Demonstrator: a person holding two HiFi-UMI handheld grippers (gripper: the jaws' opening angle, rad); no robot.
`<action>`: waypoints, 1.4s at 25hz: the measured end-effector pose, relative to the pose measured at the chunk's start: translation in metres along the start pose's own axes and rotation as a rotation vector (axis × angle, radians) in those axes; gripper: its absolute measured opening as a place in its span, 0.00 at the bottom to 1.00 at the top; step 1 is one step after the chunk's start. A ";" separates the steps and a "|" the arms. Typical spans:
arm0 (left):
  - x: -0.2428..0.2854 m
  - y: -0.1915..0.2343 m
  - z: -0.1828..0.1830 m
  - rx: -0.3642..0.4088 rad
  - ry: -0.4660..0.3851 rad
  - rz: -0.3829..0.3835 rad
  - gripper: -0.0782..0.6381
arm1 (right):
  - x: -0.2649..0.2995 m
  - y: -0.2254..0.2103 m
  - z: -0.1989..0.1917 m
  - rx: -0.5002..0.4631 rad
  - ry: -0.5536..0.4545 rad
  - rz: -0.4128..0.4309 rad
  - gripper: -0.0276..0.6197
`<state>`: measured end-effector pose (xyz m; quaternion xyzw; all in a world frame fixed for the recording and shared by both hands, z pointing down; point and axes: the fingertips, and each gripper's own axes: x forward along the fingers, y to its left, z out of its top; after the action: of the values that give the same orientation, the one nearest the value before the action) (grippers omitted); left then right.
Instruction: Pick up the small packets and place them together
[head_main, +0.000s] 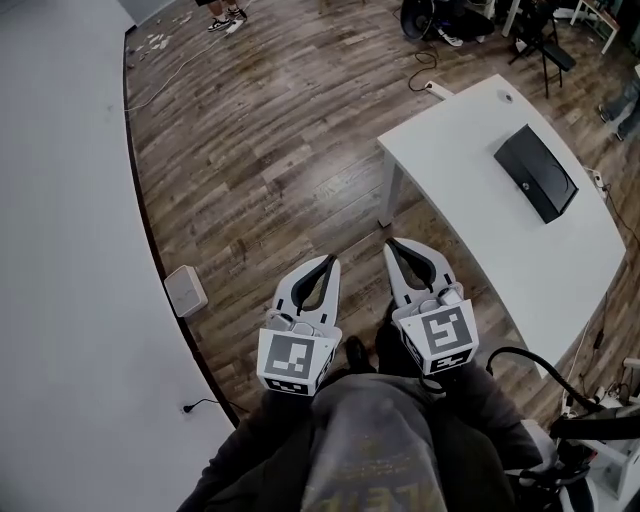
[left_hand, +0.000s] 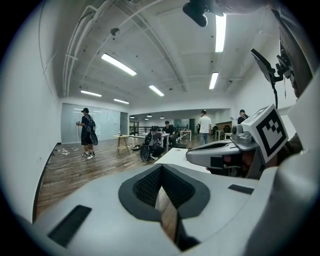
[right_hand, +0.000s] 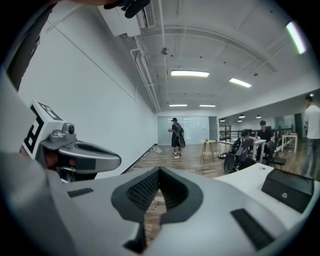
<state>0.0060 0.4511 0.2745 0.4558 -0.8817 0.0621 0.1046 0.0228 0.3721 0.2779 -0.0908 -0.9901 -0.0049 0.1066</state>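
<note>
No small packets show in any view. In the head view my left gripper (head_main: 328, 262) and right gripper (head_main: 392, 243) are held side by side over the wooden floor, both shut with nothing between the jaws. The left gripper view shows its jaws (left_hand: 161, 167) closed to a point, with the right gripper's body beside them on the right. In the right gripper view the jaws (right_hand: 160, 170) are closed too. A white table (head_main: 470, 150) stands just ahead to the right, with a flat black box (head_main: 537, 172) on it.
A white wall (head_main: 60, 200) runs along the left, with a small white box (head_main: 186, 290) at its foot. A cable (head_main: 424, 72) lies on the floor beyond the table. A person (left_hand: 86, 132) stands far off, and others sit at distant tables (right_hand: 250, 142).
</note>
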 end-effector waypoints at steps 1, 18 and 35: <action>0.007 -0.001 0.001 0.003 0.005 -0.008 0.10 | 0.002 -0.007 0.000 0.006 0.000 -0.004 0.05; 0.189 -0.074 0.023 0.082 0.078 -0.285 0.10 | 0.007 -0.189 -0.027 0.121 0.020 -0.246 0.05; 0.302 -0.132 0.044 0.100 0.061 -0.593 0.10 | -0.010 -0.297 -0.027 0.131 0.069 -0.525 0.05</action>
<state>-0.0614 0.1268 0.3066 0.6961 -0.7023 0.0858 0.1223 -0.0161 0.0771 0.3047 0.1762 -0.9738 0.0286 0.1410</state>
